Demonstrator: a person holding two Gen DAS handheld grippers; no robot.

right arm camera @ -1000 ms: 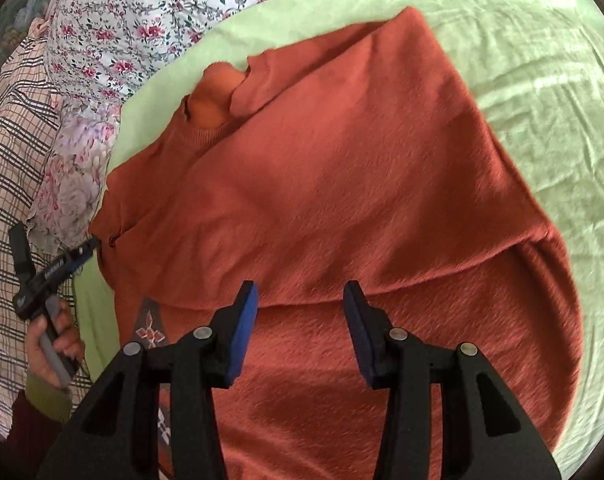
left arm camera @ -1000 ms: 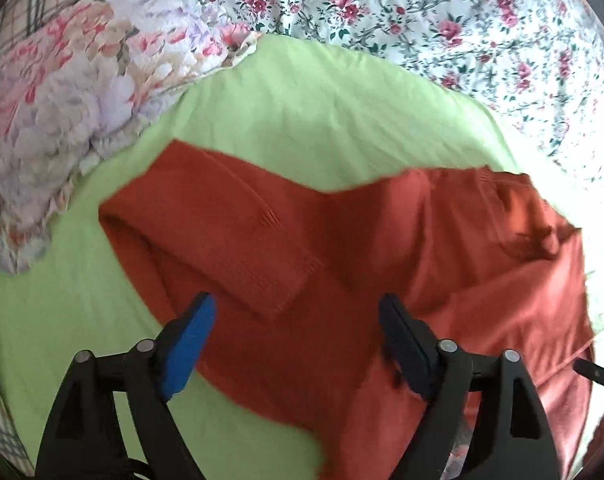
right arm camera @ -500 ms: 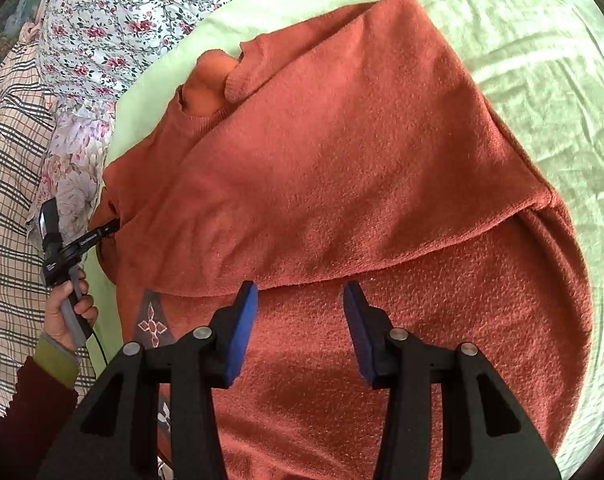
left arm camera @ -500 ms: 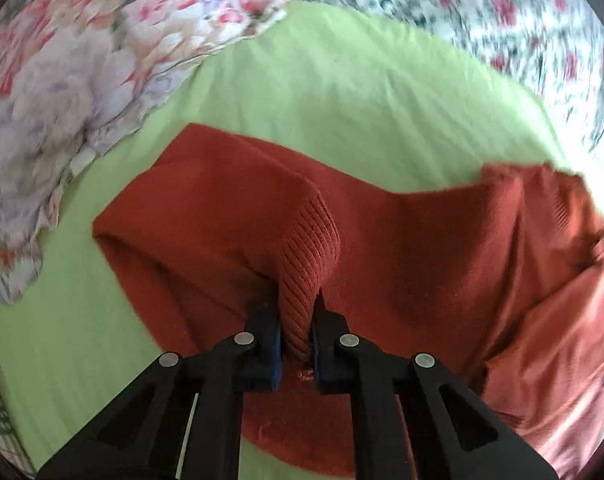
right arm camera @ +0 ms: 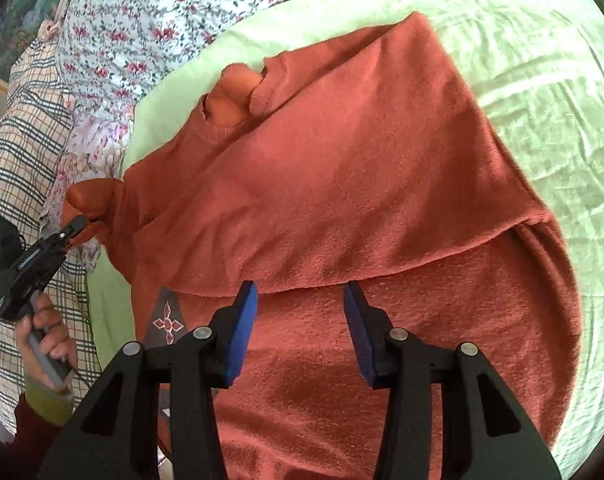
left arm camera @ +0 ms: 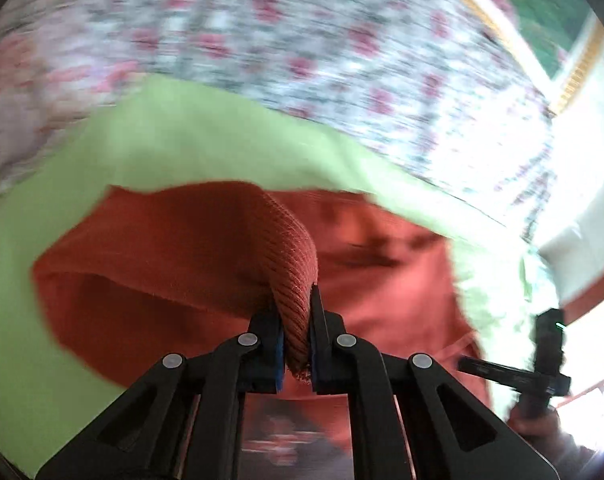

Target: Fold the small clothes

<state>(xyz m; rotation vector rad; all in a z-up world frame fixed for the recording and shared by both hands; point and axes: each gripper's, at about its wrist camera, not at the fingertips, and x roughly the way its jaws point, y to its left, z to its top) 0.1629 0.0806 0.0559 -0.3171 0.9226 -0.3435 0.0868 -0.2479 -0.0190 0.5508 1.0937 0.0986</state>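
A rust-orange knit sweater (right arm camera: pixel 341 160) lies spread on a light green sheet (right arm camera: pixel 541 80), with its lower part folded up over the body. My left gripper (left arm camera: pixel 296 344) is shut on the ribbed sleeve cuff (left arm camera: pixel 298 272) and holds it off the sheet, so the sleeve drapes behind it. The right wrist view shows that same gripper (right arm camera: pixel 76 228) at the far left, pinching the sleeve end, with a hand (right arm camera: pixel 46 332) on its handle. My right gripper (right arm camera: pixel 300 320) hangs open just above the fold edge, nothing between its blue pads.
Floral bedding (right arm camera: pixel 142 8) and a checked cloth (right arm camera: pixel 22 140) border the green sheet at the top and left. A dark patch with a red cross motif (right arm camera: pixel 166 320) shows beside the sweater's lower left edge. The left wrist view is motion-blurred.
My left gripper went from wide open over the sleeve to shut on its cuff, then rose and swung, lifting the sleeve. The right gripper stayed in place and open.
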